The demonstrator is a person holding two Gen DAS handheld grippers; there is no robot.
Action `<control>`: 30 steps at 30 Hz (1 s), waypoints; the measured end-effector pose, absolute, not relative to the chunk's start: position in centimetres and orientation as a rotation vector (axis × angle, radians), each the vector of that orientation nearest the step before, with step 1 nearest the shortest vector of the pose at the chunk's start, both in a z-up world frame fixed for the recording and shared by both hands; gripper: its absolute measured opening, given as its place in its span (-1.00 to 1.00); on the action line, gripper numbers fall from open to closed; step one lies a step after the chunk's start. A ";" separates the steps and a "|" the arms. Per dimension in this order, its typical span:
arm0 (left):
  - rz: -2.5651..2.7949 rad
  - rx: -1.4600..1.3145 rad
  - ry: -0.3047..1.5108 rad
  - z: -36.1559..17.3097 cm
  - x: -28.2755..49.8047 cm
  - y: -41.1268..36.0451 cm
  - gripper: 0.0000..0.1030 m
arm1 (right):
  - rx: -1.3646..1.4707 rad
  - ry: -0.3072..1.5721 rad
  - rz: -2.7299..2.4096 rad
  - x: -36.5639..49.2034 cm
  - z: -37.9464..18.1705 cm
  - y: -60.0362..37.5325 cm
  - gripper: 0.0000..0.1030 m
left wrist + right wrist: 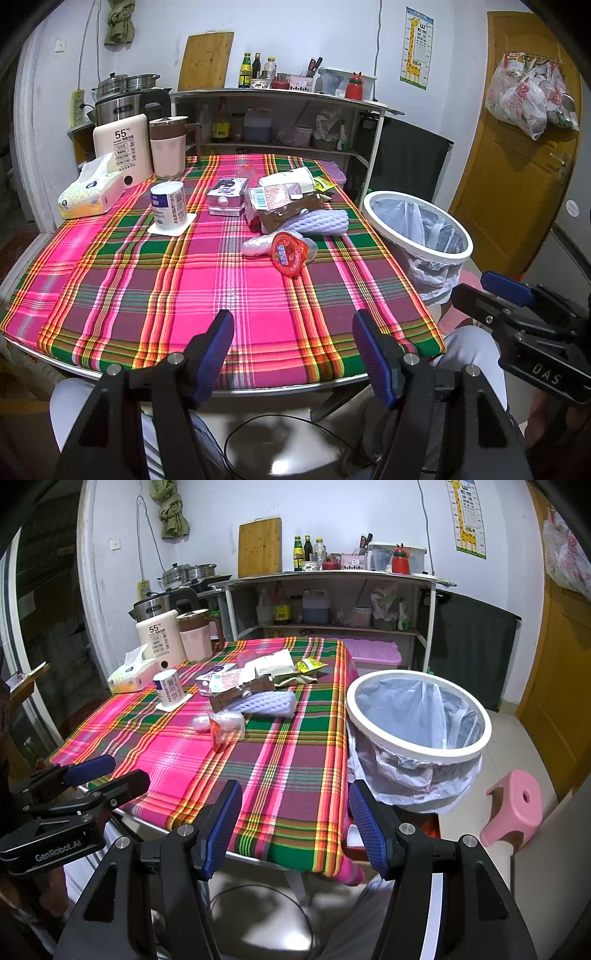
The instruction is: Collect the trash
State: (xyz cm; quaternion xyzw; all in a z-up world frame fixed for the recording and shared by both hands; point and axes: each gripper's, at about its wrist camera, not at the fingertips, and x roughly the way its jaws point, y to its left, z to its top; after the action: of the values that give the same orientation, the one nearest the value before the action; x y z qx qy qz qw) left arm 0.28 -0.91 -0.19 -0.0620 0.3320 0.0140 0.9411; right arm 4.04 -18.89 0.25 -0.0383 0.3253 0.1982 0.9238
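- The left gripper (293,328) is hanging released over the near edge of the table, its blue-padded fingers spread wide with nothing between them.
- The right gripper (295,801) is hovering just as wide apart and empty, over the table's near right corner.
- The plaid tablecloth (147,288) is lying bare under both grippers.
- Farther out, the trash is sitting in a heap around mid-table: a red-lidded cup (289,254) lying tipped, nearest, with a white foam net (325,223) and a brown wrapper (291,210) behind it.
- The lined trash bin (417,716) is standing just beside the table's right edge, its mouth showing only the plastic liner.
- A tissue box (92,195) and a white can (168,208) are sitting to the left.
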 end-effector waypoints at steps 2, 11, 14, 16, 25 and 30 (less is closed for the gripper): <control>0.028 -0.127 0.678 -0.2 0.3 -1.1 0.33 | -0.078 0.669 0.407 4.1 0.3 -18.9 0.19; 0.026 -0.129 0.680 -0.3 0.3 -1.2 0.33 | -0.079 0.671 0.406 4.1 0.2 -18.9 0.19; 0.026 -0.129 0.680 -0.3 0.4 -1.1 0.33 | -0.080 0.670 0.405 4.1 0.1 -18.9 0.19; 0.026 -0.129 0.681 -0.4 0.4 -1.2 0.33 | -0.079 0.671 0.406 4.1 0.1 -18.9 0.19; 0.025 -0.131 0.682 -0.4 0.4 -1.2 0.33 | -0.080 0.672 0.406 4.1 0.1 -18.8 0.19; 0.026 -0.131 0.686 -0.7 0.5 -1.4 0.33 | -0.081 0.675 0.406 4.3 -0.4 -18.8 0.19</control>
State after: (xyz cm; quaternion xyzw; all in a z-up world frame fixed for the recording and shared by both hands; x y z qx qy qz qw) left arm 0.50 -1.44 -0.73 -0.0641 0.3363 0.0125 0.9395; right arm 4.34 -18.77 -0.35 -0.0393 0.3287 0.1978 0.9226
